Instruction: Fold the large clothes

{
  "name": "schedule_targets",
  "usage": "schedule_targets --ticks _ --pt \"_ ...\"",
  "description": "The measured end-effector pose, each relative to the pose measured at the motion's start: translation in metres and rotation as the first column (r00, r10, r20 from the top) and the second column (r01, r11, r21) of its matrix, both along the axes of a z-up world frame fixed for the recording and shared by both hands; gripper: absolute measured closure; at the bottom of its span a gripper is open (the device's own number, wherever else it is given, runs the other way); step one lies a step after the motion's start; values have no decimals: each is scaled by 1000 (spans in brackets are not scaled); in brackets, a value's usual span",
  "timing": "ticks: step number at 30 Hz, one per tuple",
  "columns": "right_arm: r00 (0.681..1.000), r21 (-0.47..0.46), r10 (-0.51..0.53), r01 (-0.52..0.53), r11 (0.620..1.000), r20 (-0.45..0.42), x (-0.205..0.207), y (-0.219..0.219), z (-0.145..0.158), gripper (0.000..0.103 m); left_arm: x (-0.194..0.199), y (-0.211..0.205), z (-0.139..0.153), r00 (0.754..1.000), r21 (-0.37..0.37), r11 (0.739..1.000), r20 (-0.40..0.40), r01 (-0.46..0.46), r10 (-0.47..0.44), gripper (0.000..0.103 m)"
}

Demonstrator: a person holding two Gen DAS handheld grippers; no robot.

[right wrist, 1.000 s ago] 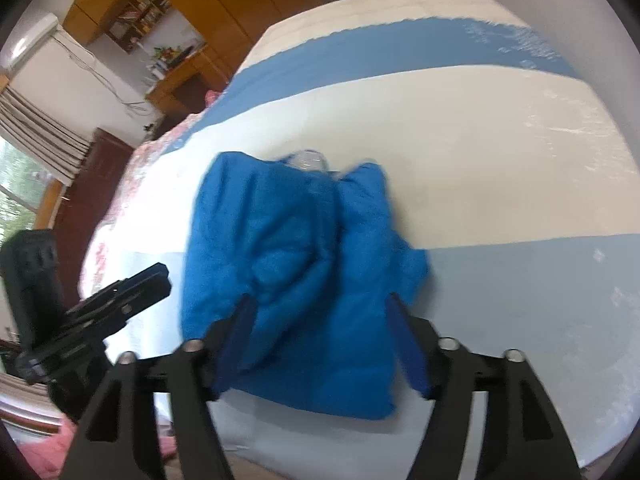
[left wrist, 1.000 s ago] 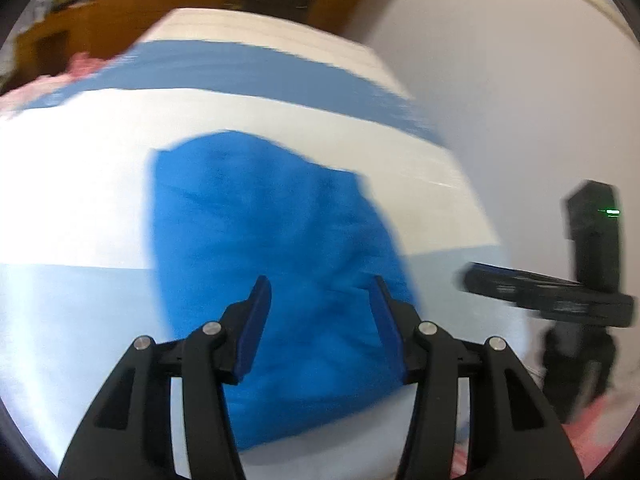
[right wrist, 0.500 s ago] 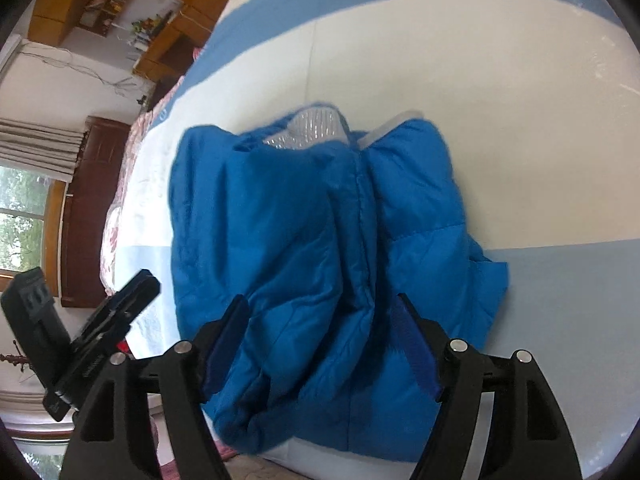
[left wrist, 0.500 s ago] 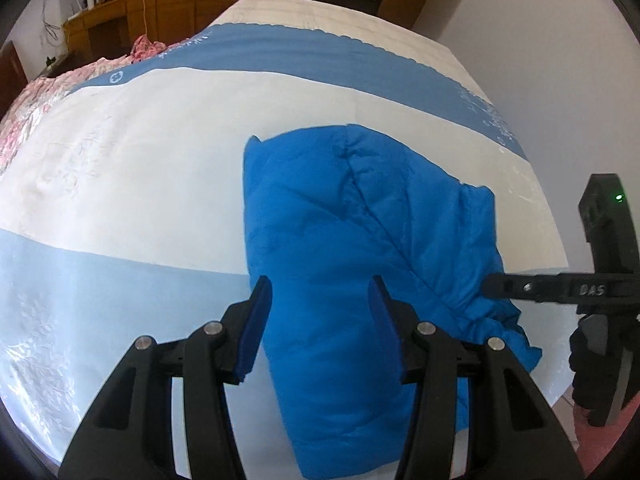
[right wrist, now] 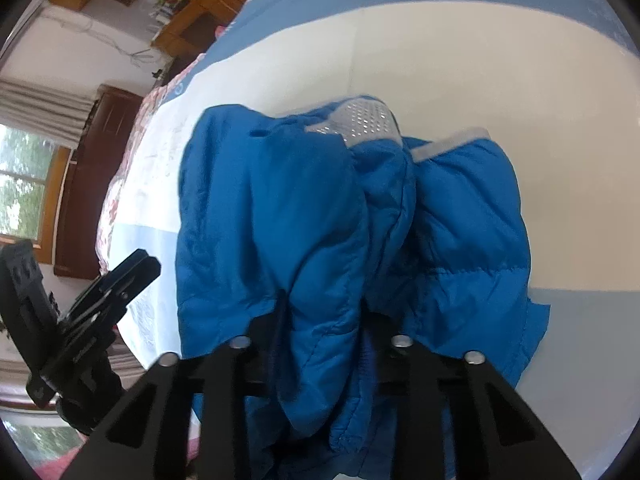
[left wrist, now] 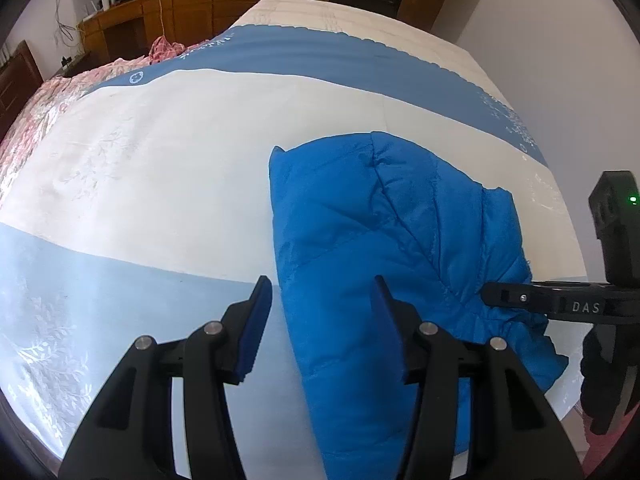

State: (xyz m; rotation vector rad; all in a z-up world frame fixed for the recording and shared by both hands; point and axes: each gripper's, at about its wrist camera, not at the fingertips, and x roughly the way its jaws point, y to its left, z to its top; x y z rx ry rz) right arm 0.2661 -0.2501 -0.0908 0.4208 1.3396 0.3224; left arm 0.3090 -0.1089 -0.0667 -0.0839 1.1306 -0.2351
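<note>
Now right gripper [right wrist: 326, 320] has dropped onto blue puffer jacket [left wrist: 384, 240] since 0.5 s ago, jaws narrowed around bunched sleeve fold, likely clamped though fabric hides tips. Left gripper [left wrist: 320, 312] still wide, empty, straddling jacket's left edge. Jacket on striped bedspread [left wrist: 160, 160], 2 side panels folded inward, puffy, grey lining exposed at collar.

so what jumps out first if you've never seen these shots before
A bright blue puffer jacket lies bunched on a blue-and-white striped bedspread, near its front edge. The right tool has a fold of it bulging between its fingers; the left tool is open above the jacket's left side.
</note>
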Motion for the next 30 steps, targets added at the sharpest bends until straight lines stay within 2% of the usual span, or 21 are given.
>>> schedule_targets --ticks 5,11,19,23,30 --pt "997 -39 45 -42 998 58 -6 13 18 87 -4 0 1 1000 8 1000 3 -5 5 52" --pt "982 -35 90 -85 996 169 -29 17 60 90 -10 0 9 1000 1 1000 20 0 0 52" --pt "967 -24 53 -49 999 251 -65 -8 101 92 -26 -25 33 994 -22 997 71 80 -78 51" --pt "964 -21 11 -6 1000 264 -80 -24 108 92 -34 -42 41 988 -27 991 90 129 -126 50" --pt "967 -3 -78 81 997 242 -103 -58 98 92 -46 -67 40 978 -23 981 84 194 -191 50"
